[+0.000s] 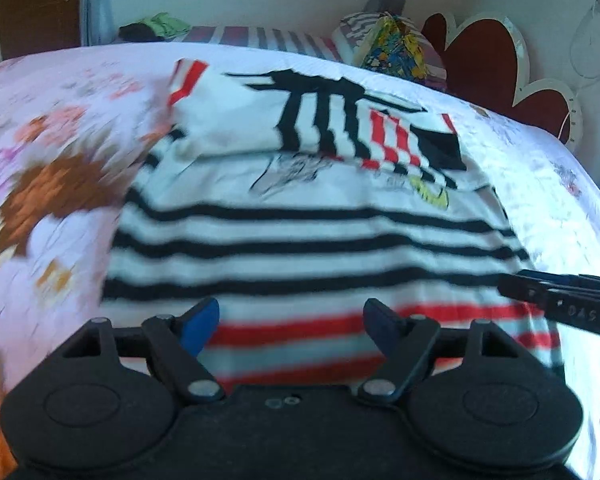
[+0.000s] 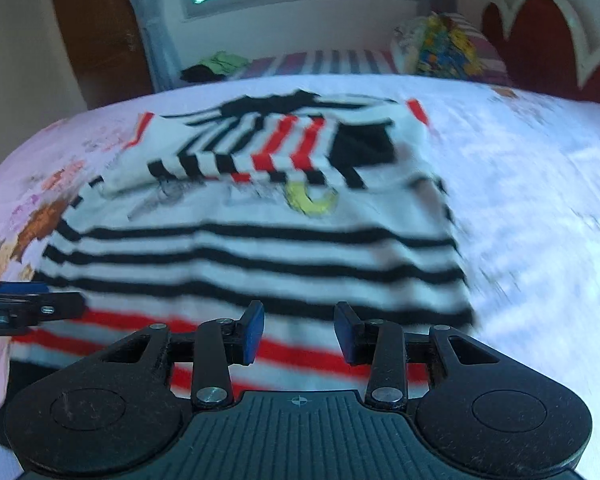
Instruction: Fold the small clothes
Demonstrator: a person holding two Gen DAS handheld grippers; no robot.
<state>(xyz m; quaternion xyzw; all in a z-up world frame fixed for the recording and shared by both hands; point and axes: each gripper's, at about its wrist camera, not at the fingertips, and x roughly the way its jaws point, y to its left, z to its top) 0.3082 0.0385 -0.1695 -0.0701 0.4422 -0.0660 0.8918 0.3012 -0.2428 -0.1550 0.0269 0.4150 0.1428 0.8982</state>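
A: So where is the striped shirt lying?

B: It is lying flat on the flowery bedsheet, near the front edge of the bed. Its 2 sleeves are already folded over the top part, so it is looking like a tall box shape. Its long way is running from the grippers toward the far edge of the bed.

A: And the grippers?

B: Both are hanging over the red-striped bottom hem. The left gripper is sitting over the hem's left part with its blue pads spread wide, and nothing is between them. The right gripper is sitting over the hem's right part, pads partly apart, pinching nothing. They are about equally near the hem.

A: What is the cloth like?

B: Soft and thin, I think, with black, white and red stripes and a yellow picture. It is looking floppy, so both hem corners are needing a pinch together.
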